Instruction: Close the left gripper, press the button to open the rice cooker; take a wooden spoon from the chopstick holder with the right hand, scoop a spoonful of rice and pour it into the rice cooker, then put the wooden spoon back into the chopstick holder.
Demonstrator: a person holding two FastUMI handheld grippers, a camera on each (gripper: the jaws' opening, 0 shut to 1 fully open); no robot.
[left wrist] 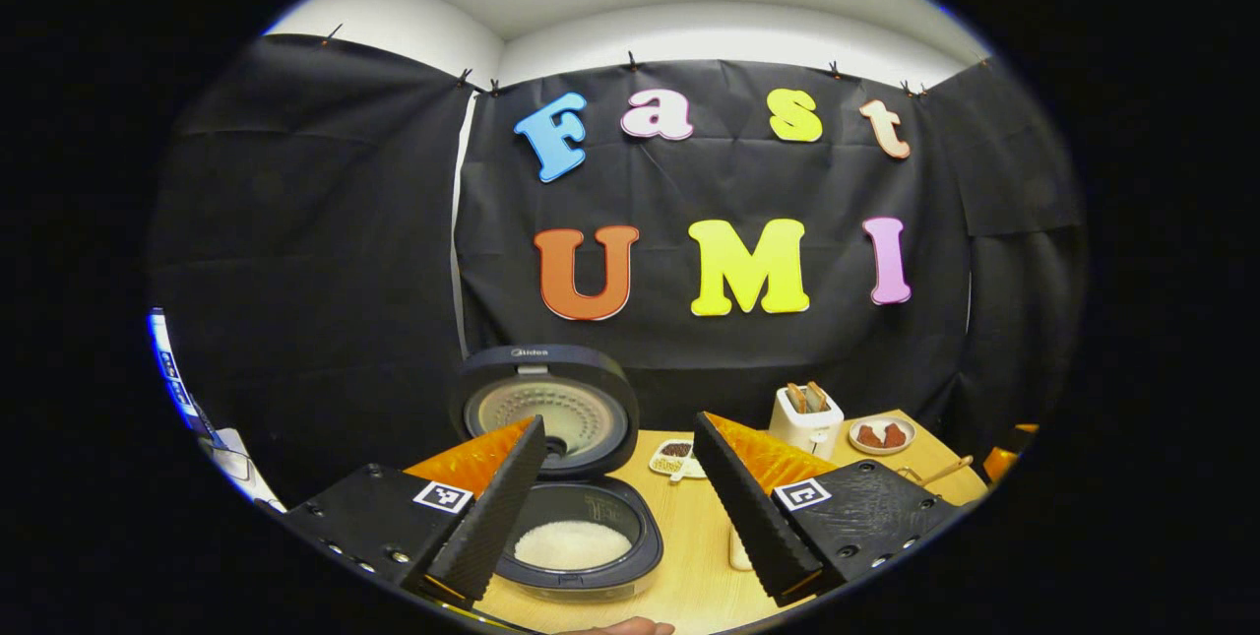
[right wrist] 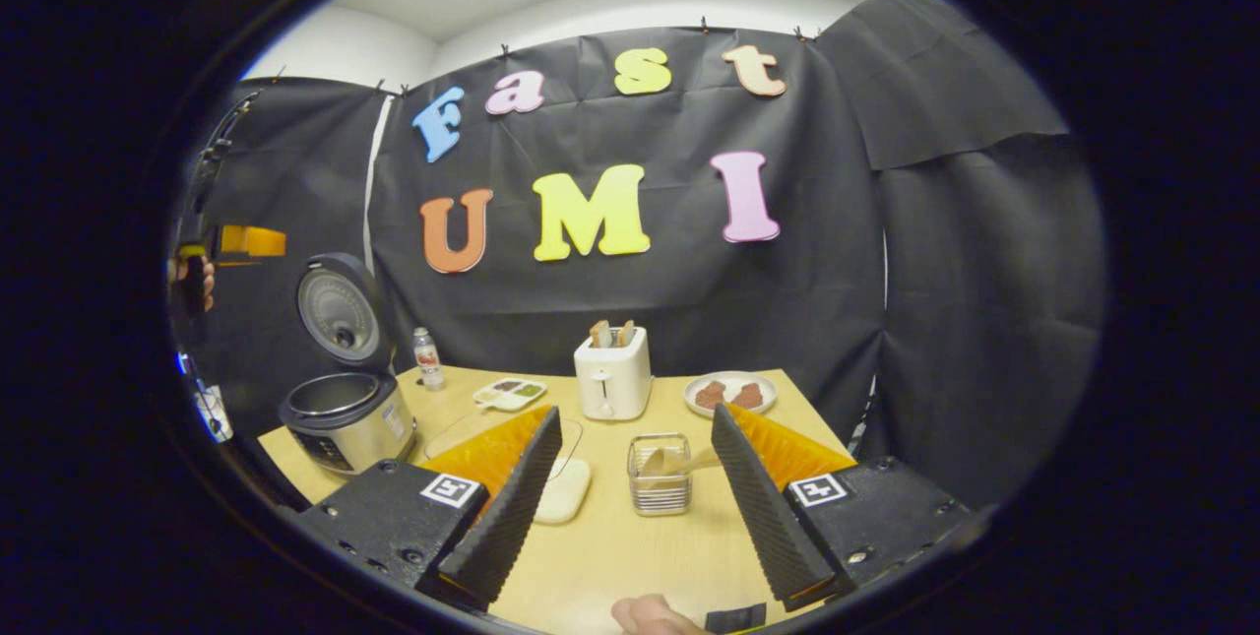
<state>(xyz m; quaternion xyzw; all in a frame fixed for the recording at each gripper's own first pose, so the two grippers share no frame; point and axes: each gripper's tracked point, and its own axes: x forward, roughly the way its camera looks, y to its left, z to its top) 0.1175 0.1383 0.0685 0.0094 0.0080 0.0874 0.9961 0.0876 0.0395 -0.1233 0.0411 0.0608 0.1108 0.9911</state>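
- rice cooker (left wrist: pixel 576 517) lid up, rice inside
- left gripper (left wrist: pixel 630 507) jaws spread above it
- right gripper (right wrist: pixel 630 497) jaws spread, near chopstick holder (right wrist: pixel 660 475)

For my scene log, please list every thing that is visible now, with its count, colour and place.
rice cooker: one, silver body, dark lid up, table's left end; white rice inside
toaster: one, white, table's back, bread in its slots
plate: one, pale, right of the toaster, brown pieces on it
chopstick holder: one, wire, table's middle, wooden spoon inside
bottle: one, small, behind the cooker
sauce dish: one, white, left of the toaster
table: one, light wood
left gripper: open, above the cooker
right gripper: open, before the holder
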